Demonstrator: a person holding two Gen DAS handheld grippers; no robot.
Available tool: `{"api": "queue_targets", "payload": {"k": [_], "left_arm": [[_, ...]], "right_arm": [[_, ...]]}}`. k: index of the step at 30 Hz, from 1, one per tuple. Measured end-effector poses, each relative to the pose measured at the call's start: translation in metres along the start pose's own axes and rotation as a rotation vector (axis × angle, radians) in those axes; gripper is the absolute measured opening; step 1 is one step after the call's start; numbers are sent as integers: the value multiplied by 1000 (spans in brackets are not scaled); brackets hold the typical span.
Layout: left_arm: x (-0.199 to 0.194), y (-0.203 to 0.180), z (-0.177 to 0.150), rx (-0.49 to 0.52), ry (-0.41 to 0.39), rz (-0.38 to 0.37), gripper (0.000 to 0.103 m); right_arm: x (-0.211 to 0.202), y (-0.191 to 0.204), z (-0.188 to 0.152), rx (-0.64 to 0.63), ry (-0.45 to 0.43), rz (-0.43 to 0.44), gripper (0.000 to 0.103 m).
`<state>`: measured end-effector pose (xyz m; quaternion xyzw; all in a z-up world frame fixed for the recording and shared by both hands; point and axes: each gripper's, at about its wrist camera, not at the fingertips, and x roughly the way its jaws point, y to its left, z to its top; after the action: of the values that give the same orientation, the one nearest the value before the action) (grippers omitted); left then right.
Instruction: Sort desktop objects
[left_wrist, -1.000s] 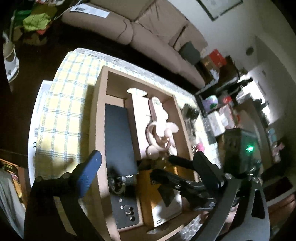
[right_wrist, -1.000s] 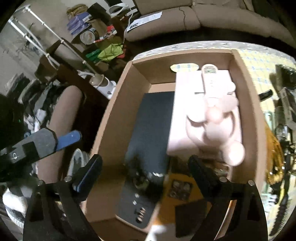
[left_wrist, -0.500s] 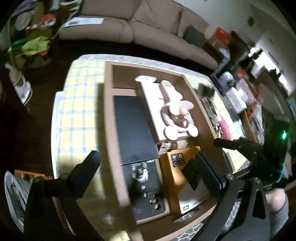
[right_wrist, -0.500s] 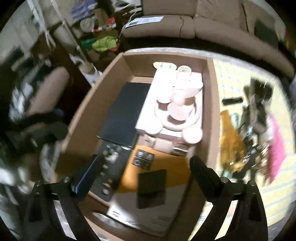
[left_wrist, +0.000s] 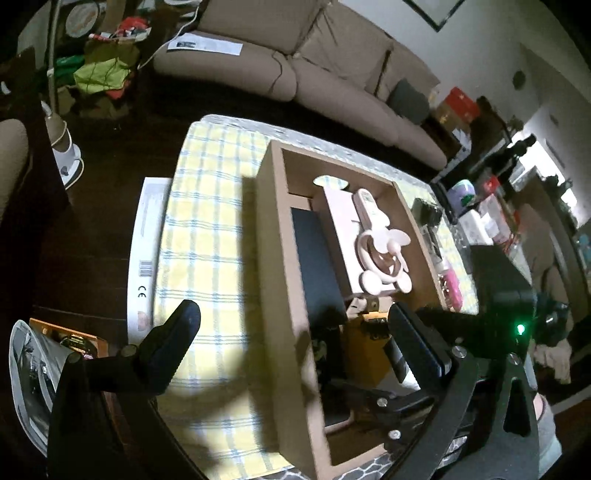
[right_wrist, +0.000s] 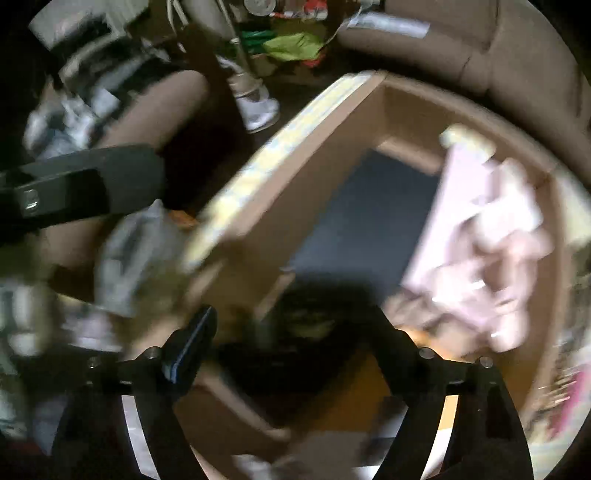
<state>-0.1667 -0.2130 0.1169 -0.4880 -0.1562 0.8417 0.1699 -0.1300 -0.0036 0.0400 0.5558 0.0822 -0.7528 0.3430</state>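
From the left wrist view I see the cardboard box (left_wrist: 275, 266) sitting on the yellow-and-blue checked tablecloth (left_wrist: 201, 236), long side running away from the camera. Inside it, against the near-left wall, lies a flat dark case (left_wrist: 314, 266); just beside that, toward the far right, a pale pink box (left_wrist: 338, 225) with a pink handheld fan (left_wrist: 380, 243) resting on top of it. Nearer the camera, an orange package (left_wrist: 365, 354) sits on the box floor, partly shadowed and partly covered by the other tool. My left gripper (left_wrist: 295, 347) hangs above the box's left wall, one finger over the cloth and the other over the box interior; its jaws stand wide apart with nothing between the pads. The right gripper (right_wrist: 295, 332) shows sharply only in its own wrist view, where the rest of the scene is heavily motion-blurred. Its jaws have just been closing but the pads are plainly apart; below the gap lies a dark shape on the box floor that I cannot identify, and I see no contact with it. In the same view the dark case and the pink fan read as smears at right. A beige sofa (left_wrist: 295, 62) stands beyond the table; loose clutter (left_wrist: 447, 280) lies on the cloth to the right of the box.
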Motion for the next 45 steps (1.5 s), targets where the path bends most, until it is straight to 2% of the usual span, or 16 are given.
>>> {"api": "queue_targets", "payload": {"k": [1,3,4,12,14,26,32,33,36,38,40,45], "left_arm": [[-1,1,1,2,-3,-1,100],[-2,3,3,-4,-5,-4,98],[-1,4,3,-12,-4,-11,98],[1,-1,6,-27,-4,-43,98],[1,-2,6,-29,-5,-44,98],[0,-5,5,-19,-4,-38,99],[3,-8,5,-9,4,-33,99],[4,-7,4,-7,5,-32,99],[5,-7,3,-6,8,-30,99],[5,-7,3,-6,8,-28,99],[5,-7,3,-5,7,-27,99],[5,-8,2,6,11,-20,100]], "right_arm": [[4,-3,0,24,12,35,54],[14,-9,1,42,54,49,26],[19,-12,3,45,76,43,24],[45,-43,14,142,156,-4,24],[46,-50,21,182,142,25,24],[40,-51,40,242,55,-37,23],[42,-49,45,264,43,-35,23],[42,-47,44,261,49,-36,27],[35,-39,45,257,33,-34,63],[24,-36,42,257,-2,-26,68],[9,-34,38,265,-41,-12,84],[-26,-34,22,277,-110,10,90]]}}
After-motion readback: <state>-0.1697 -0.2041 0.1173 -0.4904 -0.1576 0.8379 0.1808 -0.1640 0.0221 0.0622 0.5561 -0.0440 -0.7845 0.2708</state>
